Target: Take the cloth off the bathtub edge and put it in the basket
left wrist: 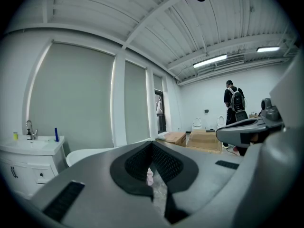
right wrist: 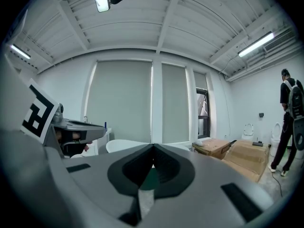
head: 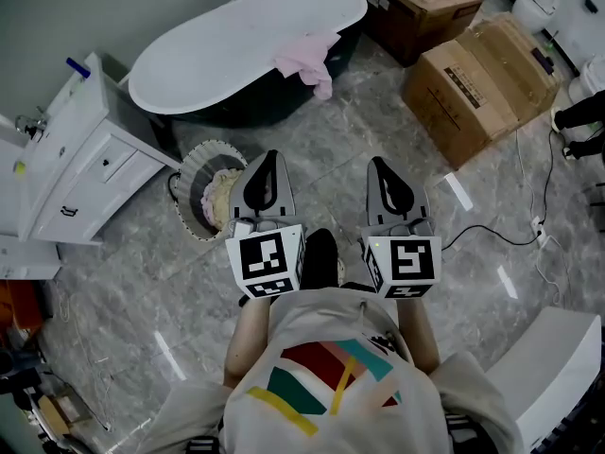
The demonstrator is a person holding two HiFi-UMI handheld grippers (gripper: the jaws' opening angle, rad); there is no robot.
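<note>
A pink cloth [head: 310,60] hangs over the near rim of the white bathtub [head: 236,45] at the top of the head view. A round frilled basket [head: 210,189] stands on the floor left of centre, with pale fabric inside. My left gripper [head: 271,157] is shut and empty, held above the floor just right of the basket. My right gripper [head: 378,164] is shut and empty beside it. In the left gripper view a sliver of the pink cloth [left wrist: 150,177] shows past the closed jaws. The right gripper view shows the tub [right wrist: 124,145] beyond the jaws.
A white vanity cabinet [head: 80,164] with a sink stands at the left. Two cardboard boxes [head: 482,83] sit at the upper right. A cable [head: 515,239] runs over the marble floor at the right. A person with a backpack [left wrist: 235,106] stands far off.
</note>
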